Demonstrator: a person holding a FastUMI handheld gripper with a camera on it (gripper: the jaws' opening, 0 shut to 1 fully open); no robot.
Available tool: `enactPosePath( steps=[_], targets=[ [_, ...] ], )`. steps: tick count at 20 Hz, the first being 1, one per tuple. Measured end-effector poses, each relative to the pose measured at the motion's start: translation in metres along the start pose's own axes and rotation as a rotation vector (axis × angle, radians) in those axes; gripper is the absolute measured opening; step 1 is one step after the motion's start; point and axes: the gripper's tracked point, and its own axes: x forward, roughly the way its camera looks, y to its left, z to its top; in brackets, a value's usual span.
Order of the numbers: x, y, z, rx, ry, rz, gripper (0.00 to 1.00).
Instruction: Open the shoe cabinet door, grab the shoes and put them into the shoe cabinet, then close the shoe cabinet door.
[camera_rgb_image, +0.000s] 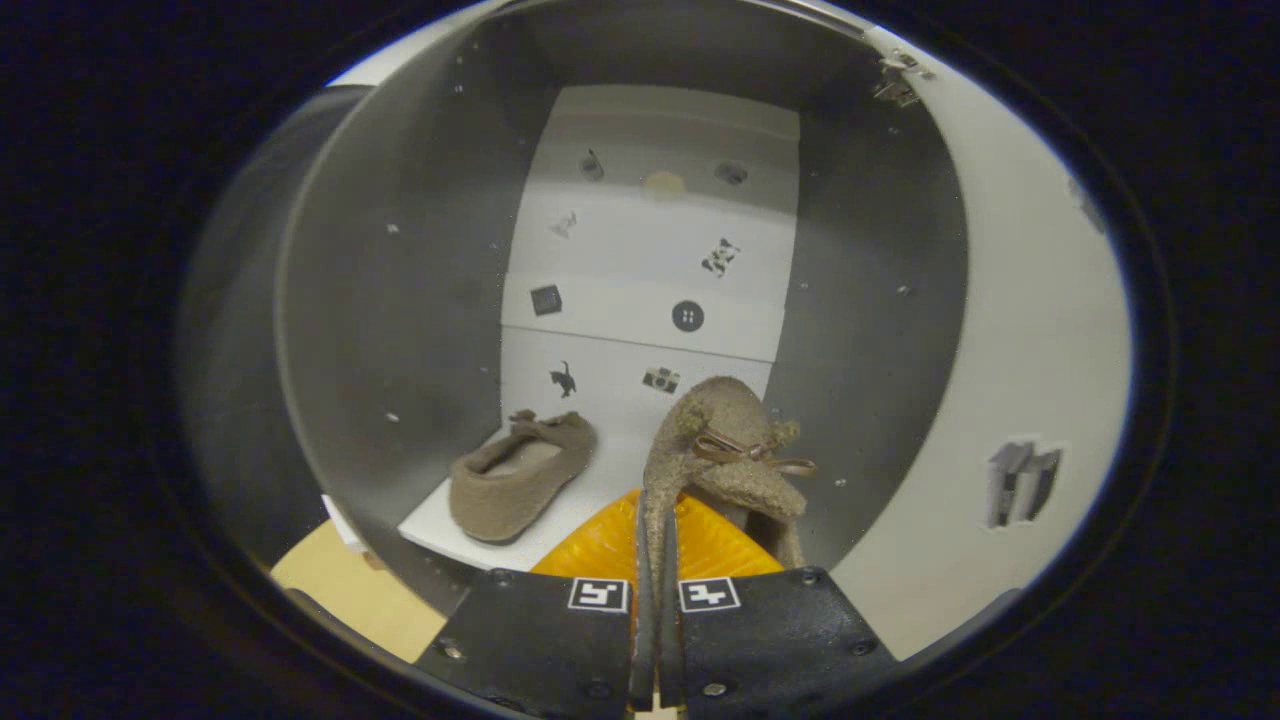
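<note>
The second shoe (722, 450), with a bow on top, hangs pinched by its edge between the closed fingers of the gripper (656, 560), just at the mouth of the cabinet (400, 300). The first shoe (520, 475) already lies on the shelf (600, 480) inside, to the left. The door (1020, 350) stands open on the right. Left to do: set this shoe down, then close the door.

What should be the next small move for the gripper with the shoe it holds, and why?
Probably carry it a little further in and lower it onto the cabinet shelf, to the right of the first shoe, then open. The gripper is shut on the held shoe, which hangs at the open cabinet's mouth, while its mate already lies on the shelf with free space beside it.
</note>
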Motion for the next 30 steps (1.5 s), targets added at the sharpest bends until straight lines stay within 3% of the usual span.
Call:
enactPosePath(
  steps=[5, 8, 13, 20, 21, 23, 27, 30],
  targets=[
    [0.073, 0.009, -0.007, -0.066, 0.080, 0.015, 0.06],
    [0.098, 0.008, -0.003, -0.103, 0.103, -0.021, 0.06],
    [0.120, 0.026, -0.018, -0.088, 0.181, -0.001, 0.07],
    [0.128, 0.019, -0.016, -0.140, 0.211, -0.069, 0.17],
    [0.125, 0.015, -0.016, -0.155, 0.216, -0.078, 0.22],
    [0.116, 0.009, -0.009, -0.166, 0.206, -0.099, 0.47],
    [0.084, 0.016, 0.017, -0.138, 0.115, -0.079, 0.57],
    [0.052, 0.021, 0.031, -0.098, 0.046, -0.050, 0.81]
  ],
)
